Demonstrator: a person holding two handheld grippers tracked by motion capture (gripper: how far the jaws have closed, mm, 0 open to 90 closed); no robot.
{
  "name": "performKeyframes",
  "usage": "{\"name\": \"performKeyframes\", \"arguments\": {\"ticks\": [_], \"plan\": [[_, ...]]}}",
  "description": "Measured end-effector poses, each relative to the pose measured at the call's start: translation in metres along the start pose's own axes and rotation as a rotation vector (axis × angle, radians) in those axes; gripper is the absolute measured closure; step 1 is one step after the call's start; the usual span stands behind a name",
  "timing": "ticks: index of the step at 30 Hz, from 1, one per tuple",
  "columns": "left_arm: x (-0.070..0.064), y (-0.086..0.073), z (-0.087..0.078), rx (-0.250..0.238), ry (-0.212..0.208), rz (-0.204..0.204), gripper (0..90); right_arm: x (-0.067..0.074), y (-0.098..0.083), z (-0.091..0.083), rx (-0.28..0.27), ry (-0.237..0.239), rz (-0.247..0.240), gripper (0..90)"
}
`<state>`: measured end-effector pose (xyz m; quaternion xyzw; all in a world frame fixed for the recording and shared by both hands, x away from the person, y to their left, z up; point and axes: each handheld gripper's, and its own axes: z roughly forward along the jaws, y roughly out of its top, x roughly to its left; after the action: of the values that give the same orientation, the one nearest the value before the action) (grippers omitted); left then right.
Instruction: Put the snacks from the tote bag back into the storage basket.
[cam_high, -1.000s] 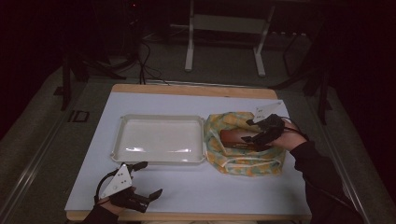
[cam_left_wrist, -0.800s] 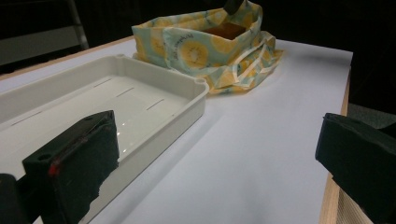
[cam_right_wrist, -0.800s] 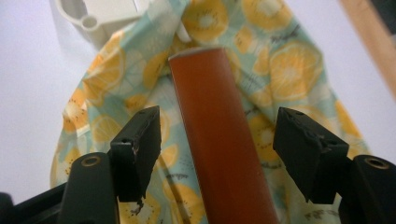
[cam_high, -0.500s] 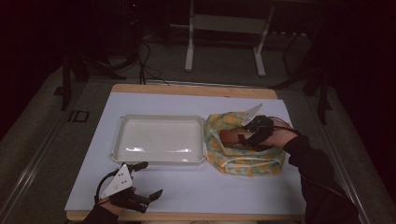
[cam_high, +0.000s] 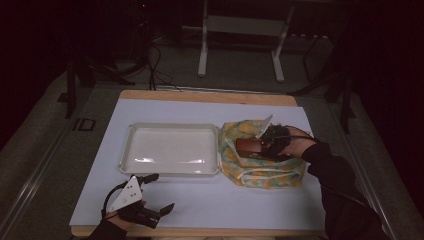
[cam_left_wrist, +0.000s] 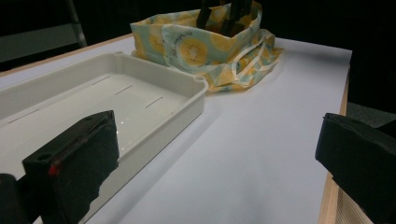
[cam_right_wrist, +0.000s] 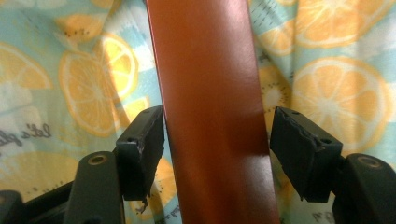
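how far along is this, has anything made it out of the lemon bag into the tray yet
Nothing looks done: the white tray holds nothing. In hand: the right gripper is down in the lemon-print bag, jaws either side of a brown object, a small gap showing on one side, so not clearly gripped. The left gripper sits open near the table's front edge. Presumably left: gripping, lifting and moving it to the tray.

left claw (cam_left_wrist: 219, 154): jaws wide apart | white tray (cam_left_wrist: 154, 100) beside lemon-print bag (cam_left_wrist: 210, 46) | white table (cam_left_wrist: 261, 154)
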<state>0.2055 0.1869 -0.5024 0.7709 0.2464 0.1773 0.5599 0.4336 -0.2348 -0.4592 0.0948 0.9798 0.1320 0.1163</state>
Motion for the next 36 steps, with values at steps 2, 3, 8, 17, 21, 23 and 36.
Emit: {"name": "performKeyframes", "arguments": {"ticks": [2, 3, 8, 17, 21, 23, 36], "plan": [[0.000, 0.000, 0.000, 0.000, 0.000, -0.001, 0.0, -0.001, -0.001, 0.003, 0.005, 0.009, 0.004, 35.1], [0.000, 0.000, 0.000, 0.000, 0.000, -0.001, 0.0, -0.001, -0.001, 0.005, 0.012, 0.019, 0.003, 35.9], [0.000, 0.000, 0.000, -0.001, 0.002, -0.004, 0.0, -0.002, -0.003, 0.007, 0.013, 0.040, -0.011, 39.9], [0.000, 0.000, 0.001, -0.001, 0.002, -0.005, 0.0, -0.002, -0.002, -0.001, -0.013, 0.032, -0.069, 42.4], [0.000, 0.000, 0.001, 0.002, 0.002, -0.004, 0.0, -0.003, -0.001, -0.007, -0.009, 0.030, -0.068, 42.5], [0.000, 0.000, 0.001, 0.001, 0.002, -0.004, 0.0, -0.004, -0.001, -0.010, -0.015, 0.037, -0.062, 42.5], [-0.001, 0.000, 0.003, 0.009, -0.001, 0.005, 0.0, -0.009, 0.001, -0.038, -0.062, 0.035, -0.034, 43.0]]}}
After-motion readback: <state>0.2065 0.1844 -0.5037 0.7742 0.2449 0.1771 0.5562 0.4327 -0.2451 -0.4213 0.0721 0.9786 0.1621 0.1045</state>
